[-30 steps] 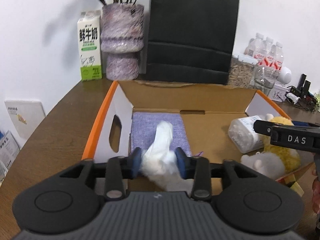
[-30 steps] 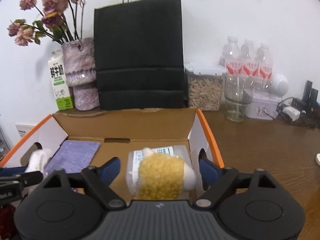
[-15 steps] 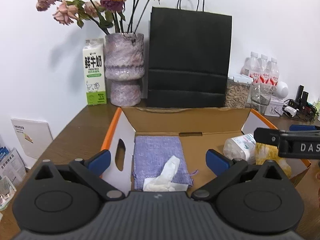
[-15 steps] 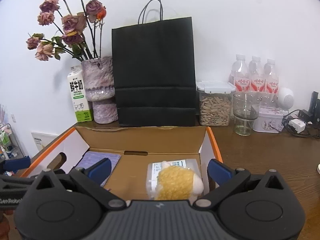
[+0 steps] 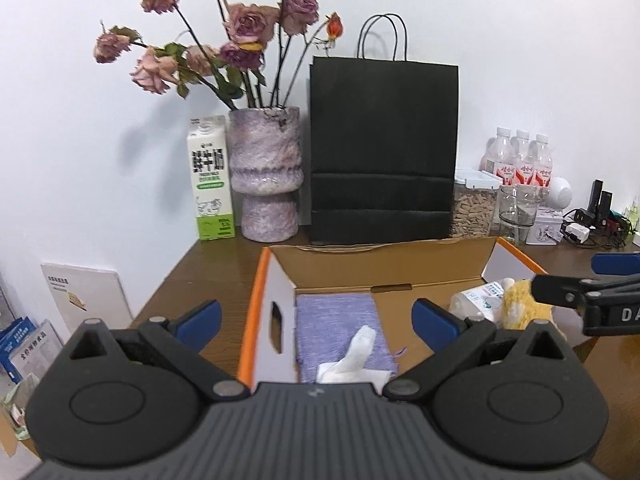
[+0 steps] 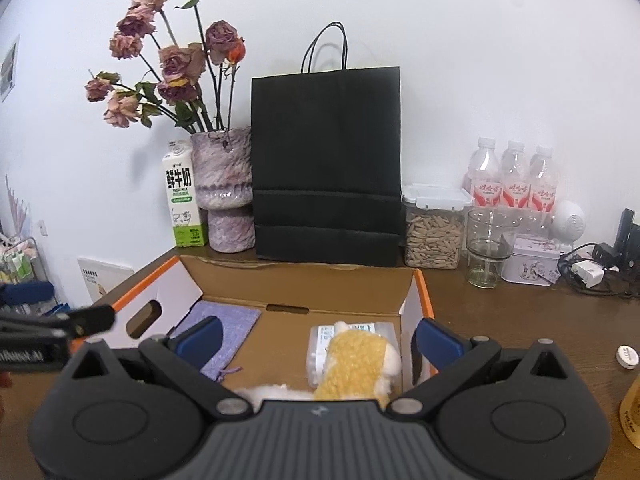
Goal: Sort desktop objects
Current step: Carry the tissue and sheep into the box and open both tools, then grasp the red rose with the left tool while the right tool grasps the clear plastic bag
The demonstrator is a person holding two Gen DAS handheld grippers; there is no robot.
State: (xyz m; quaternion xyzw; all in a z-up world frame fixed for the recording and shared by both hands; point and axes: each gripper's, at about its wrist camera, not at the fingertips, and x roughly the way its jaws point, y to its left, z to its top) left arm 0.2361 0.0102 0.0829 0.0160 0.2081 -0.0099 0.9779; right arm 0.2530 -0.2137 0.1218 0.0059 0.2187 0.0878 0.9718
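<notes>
An open cardboard box (image 5: 256, 304) with orange edges sits on the brown desk. A purple cloth pouch (image 5: 336, 316) lies at its left end with a crumpled white tissue (image 5: 356, 360) resting on it. At the right end a yellow plush toy (image 6: 360, 364) leans on a clear pack of wipes (image 6: 320, 344). My left gripper (image 5: 316, 318) hovers open above the pouch, holding nothing. My right gripper (image 6: 318, 338) is open above the plush, apart from it. Each gripper shows at the edge of the other's view.
Behind the box (image 6: 424, 292) stand a black paper bag (image 5: 384, 152), a purple vase of dried roses (image 5: 266, 184) and a milk carton (image 5: 210, 180). To the right are a seed jar (image 6: 432, 232), a glass (image 6: 486, 248), water bottles (image 6: 512, 180), a tin (image 6: 528, 264) and cables (image 6: 588, 272).
The left jaws opened and let the tissue drop onto the purple pouch. The right jaws widened away from the yellow plush. Both grippers drew back and rose from the box.
</notes>
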